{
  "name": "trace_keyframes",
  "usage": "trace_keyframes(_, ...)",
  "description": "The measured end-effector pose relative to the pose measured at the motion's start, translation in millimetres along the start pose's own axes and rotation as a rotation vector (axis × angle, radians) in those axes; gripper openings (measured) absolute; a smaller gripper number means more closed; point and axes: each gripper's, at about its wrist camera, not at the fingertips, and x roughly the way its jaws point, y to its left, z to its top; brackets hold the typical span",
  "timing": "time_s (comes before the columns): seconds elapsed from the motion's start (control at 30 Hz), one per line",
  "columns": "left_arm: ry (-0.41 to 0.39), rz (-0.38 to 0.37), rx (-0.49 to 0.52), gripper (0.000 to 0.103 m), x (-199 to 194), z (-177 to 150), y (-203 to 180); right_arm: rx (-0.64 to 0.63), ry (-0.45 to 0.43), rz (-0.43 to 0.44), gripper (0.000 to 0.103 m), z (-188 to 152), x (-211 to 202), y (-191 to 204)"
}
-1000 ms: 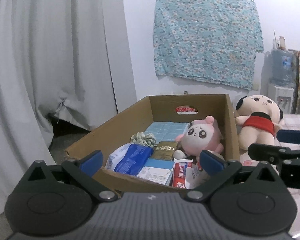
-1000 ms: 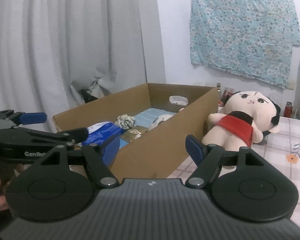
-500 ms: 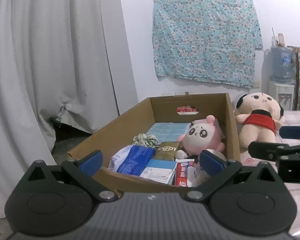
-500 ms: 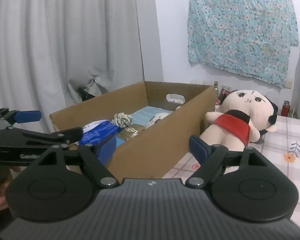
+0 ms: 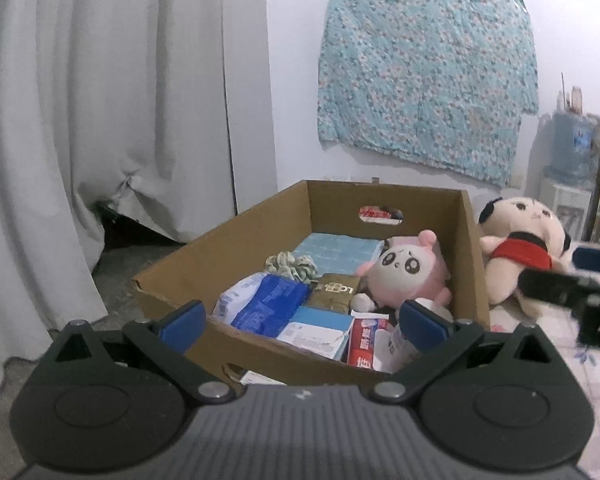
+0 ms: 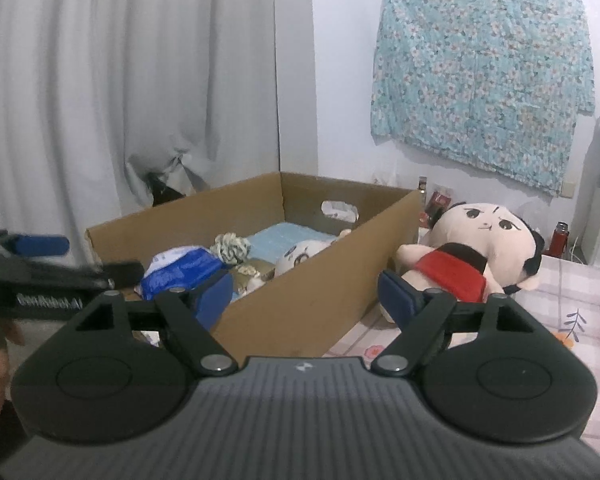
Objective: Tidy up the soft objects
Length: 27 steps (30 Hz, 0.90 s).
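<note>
An open cardboard box (image 5: 474,264) holds a pink plush toy (image 5: 404,276), a green scrunchie (image 5: 292,266) and a folded light-blue cloth (image 5: 340,248) among packets. A cream doll in a red garment (image 6: 472,256) lies on the table outside the box's right wall (image 6: 312,296). My left gripper (image 5: 302,320) is open in front of the box's near end, holding nothing. My right gripper (image 6: 305,298) is open and empty, short of the box's near right corner, with the doll beyond its right finger. Each gripper shows at the edge of the other's view.
The box also contains a blue packet (image 5: 268,304) and a red toothpaste carton (image 5: 366,342). White curtains (image 5: 100,120) hang on the left, and a floral cloth (image 5: 424,76) is on the wall. A water dispenser (image 5: 570,160) stands far right, with a red flask (image 6: 560,238) on the patterned tablecloth (image 6: 572,292).
The right gripper's jaws have spread a little wider. Both views have shifted only slightly, and the box, plush and doll lie as before.
</note>
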Motion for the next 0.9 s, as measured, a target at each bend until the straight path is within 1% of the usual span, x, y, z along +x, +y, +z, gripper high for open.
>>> trace_keyframes(0.13,-0.025,0.032,0.067,0.103,-4.3,-1.6,-13.1,0.045,0.006,-0.012,0.08,1.2,-1.5,-8.5)
trace_keyframes(0.23,-0.04,0.03,0.094,0.103,-6.8,-1.8,-17.0,0.051,0.016,-0.032,0.081,-0.9,-0.7,-11.9)
trace_keyframes(0.3,-0.03,0.016,0.118,0.103,-5.6,-1.7,-19.9,0.043,0.021,-0.039,0.082,-2.4,-0.3,-12.0)
trace_keyframes(0.37,-0.022,0.019,0.146,0.103,-4.0,-2.5,-23.8,0.034,0.023,-0.039,0.084,-2.5,0.1,-10.6)
trace_keyframes(0.5,-0.019,0.024,0.193,0.103,-3.9,-4.4,-30.5,0.073,0.028,-0.021,0.085,-3.2,-1.0,-13.5)
trace_keyframes(0.63,0.0,0.035,0.22,0.103,0.0,-5.2,-34.1,0.075,0.038,-0.032,0.086,-4.8,0.7,-15.3)
trace_keyframes(0.73,-0.006,0.045,0.227,0.103,-1.2,-6.1,-34.0,0.063,0.039,-0.038,0.086,-4.2,1.7,-14.0)
trace_keyframes(0.9,-0.009,0.059,0.221,0.103,0.0,-5.3,-30.1,0.042,0.043,-0.017,0.089,-4.8,2.1,-6.7)
